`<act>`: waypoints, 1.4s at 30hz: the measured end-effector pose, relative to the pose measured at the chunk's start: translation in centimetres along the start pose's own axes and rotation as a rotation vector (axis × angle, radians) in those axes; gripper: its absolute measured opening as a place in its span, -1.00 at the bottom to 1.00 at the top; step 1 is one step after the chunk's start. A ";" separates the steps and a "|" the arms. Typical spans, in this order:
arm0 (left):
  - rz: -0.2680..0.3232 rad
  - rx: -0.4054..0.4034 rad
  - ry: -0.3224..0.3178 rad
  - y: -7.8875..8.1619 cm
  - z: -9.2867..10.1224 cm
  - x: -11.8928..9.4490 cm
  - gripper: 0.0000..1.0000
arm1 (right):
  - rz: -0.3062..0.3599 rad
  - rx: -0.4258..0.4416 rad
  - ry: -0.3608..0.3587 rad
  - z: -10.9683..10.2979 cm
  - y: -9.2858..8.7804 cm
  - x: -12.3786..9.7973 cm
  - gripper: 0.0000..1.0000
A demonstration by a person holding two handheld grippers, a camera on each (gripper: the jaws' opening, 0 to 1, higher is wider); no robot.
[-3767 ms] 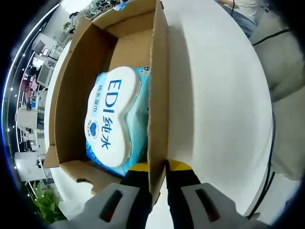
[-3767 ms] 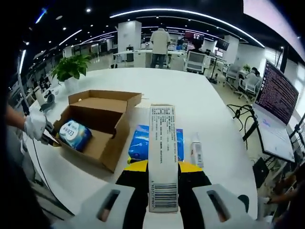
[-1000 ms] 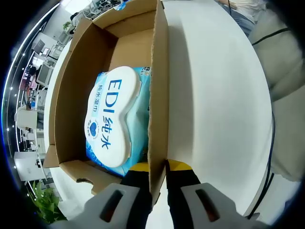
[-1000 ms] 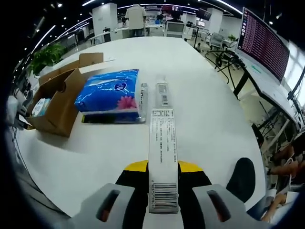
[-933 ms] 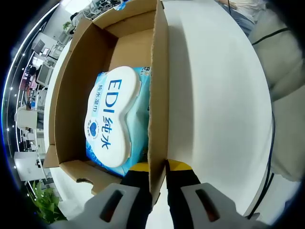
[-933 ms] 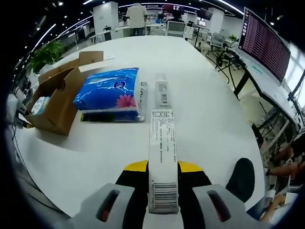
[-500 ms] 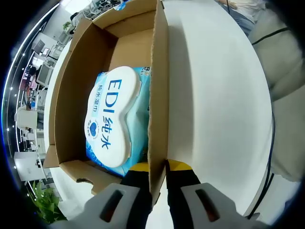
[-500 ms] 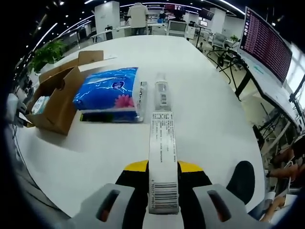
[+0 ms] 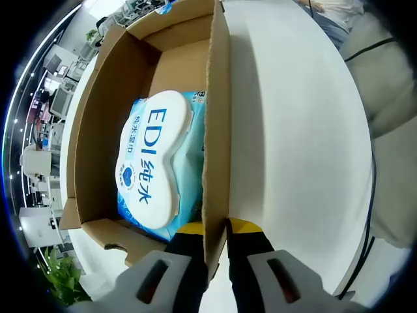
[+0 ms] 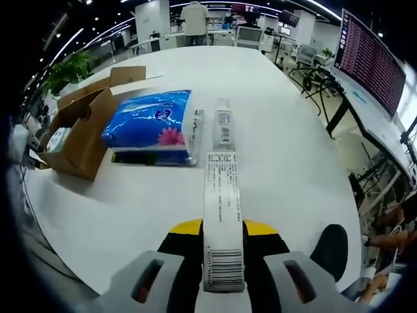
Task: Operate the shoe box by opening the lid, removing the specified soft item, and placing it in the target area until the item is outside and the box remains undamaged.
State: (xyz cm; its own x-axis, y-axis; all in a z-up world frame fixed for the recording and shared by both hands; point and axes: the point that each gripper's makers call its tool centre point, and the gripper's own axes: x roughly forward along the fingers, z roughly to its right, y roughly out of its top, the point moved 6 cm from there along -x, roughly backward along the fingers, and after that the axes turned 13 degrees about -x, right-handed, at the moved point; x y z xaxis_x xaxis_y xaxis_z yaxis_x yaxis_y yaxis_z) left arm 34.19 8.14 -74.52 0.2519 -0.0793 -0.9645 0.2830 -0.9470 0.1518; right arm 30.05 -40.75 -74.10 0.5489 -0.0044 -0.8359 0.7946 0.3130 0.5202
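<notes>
The left gripper [image 9: 215, 228] clenches the side wall of the open brown cardboard shoe box [image 9: 218, 117]; a blue-and-white wet-wipes pack [image 9: 153, 163] lies inside, left of its jaws. The right gripper [image 10: 221, 228] grasps a narrow white printed carton [image 10: 221, 215]; ahead lie a blue tissue pack [image 10: 153, 127] and small clear bottle [image 10: 223, 124].

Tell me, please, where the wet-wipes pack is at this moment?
In the left gripper view, the wipes pack lies inside the open box, left of the wall that the left tool grips.
</notes>
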 end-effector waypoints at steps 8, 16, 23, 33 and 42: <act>0.000 0.000 0.000 0.0 0.0 0.0 -0.85 | -0.017 -0.011 0.010 0.0 0.0 0.1 -0.45; -0.001 0.001 -0.001 0.0 0.0 0.0 -0.85 | -0.007 0.048 0.000 0.1 0.2 -0.5 -0.24; 0.000 0.000 0.001 0.0 0.0 0.0 -0.85 | 0.066 0.082 -0.006 0.1 1.3 -2.5 -0.12; -0.001 0.000 -0.001 0.0 0.0 0.0 -0.85 | 0.183 -0.043 -0.078 -0.1 5.0 -6.6 -0.06; 0.001 0.001 0.001 0.0 0.0 0.0 -0.85 | 0.290 -0.311 -0.099 -2.9 10.0 -10.8 -0.10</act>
State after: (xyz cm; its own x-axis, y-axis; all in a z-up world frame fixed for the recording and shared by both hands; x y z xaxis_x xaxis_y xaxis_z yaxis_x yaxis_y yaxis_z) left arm 34.19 8.13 -74.55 0.2526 -0.0798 -0.9643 0.2815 -0.9474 0.1521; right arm 31.36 -34.84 -60.36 0.7724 0.0392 -0.6339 0.4963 0.5855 0.6409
